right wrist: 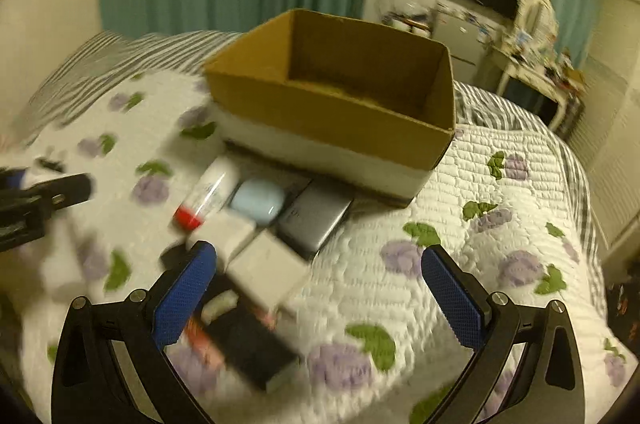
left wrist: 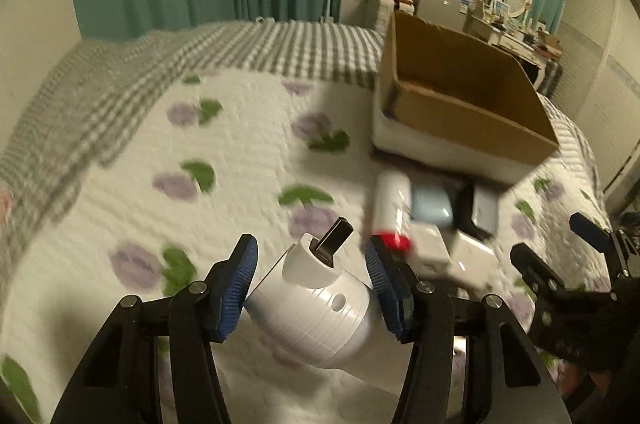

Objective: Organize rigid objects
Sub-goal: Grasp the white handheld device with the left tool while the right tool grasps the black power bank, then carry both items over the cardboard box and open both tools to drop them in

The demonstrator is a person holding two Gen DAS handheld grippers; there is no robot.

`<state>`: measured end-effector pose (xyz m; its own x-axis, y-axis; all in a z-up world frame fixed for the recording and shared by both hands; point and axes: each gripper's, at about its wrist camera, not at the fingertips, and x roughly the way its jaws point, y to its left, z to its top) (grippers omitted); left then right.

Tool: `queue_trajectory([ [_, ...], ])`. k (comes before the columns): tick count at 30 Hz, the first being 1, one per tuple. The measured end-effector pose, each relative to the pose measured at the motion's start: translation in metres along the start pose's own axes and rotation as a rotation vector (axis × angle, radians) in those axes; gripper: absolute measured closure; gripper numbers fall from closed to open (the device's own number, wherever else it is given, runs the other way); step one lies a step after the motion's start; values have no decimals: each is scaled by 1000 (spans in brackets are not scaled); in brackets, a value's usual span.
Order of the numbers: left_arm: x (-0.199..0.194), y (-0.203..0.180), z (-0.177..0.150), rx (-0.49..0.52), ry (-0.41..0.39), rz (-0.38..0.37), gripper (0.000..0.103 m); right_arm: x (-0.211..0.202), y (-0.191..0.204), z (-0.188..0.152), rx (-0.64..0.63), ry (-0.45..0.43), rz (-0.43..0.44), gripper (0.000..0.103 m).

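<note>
Left gripper (left wrist: pixel 312 288) clamps 1 white device (left wrist: pixel 316 308); right gripper (right wrist: pixel 320 288) gapes, holding nothing. 1 cardboard box (right wrist: pixel 332 111); only the right wrist view shows its inside floor.

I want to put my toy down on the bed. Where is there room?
There is bare quilt right of the box, toward the bed's edge, in front of the right tool. More lies left of the left tool, up to the checked blanket. It is crowded just before the box: tube, blue case, grey slab, small boxes.
</note>
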<state>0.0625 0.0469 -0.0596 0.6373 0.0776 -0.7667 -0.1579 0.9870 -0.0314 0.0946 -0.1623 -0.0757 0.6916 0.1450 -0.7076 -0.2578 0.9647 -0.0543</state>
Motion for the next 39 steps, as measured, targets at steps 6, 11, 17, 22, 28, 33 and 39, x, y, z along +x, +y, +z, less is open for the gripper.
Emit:
queue_trajectory([
  [6, 21, -2, 13, 1, -22, 8, 46, 47, 9, 9, 33, 67, -65, 4],
  [11, 37, 0, 10, 2, 7, 28, 46, 81, 5, 14, 93, 117, -76, 20],
  [17, 46, 2, 9, -3, 19, 43, 46, 106, 2, 11, 109, 196, -33, 51],
  [22, 46, 2, 7, 0, 22, 56, 46, 85, -5, 7, 98, 150, 7, 57],
  [28, 25, -6, 7, -2, -1, 57, 46, 31, -19, 7, 89, 43, 53, 59],
  [33, -6, -22, 16, 1, -39, 24, 46, -22, -16, 16, 54, -58, 90, 59],
  [39, -46, -46, 46, 33, -126, -28, 46, -85, -18, 52, 24, -196, 113, 59],
])
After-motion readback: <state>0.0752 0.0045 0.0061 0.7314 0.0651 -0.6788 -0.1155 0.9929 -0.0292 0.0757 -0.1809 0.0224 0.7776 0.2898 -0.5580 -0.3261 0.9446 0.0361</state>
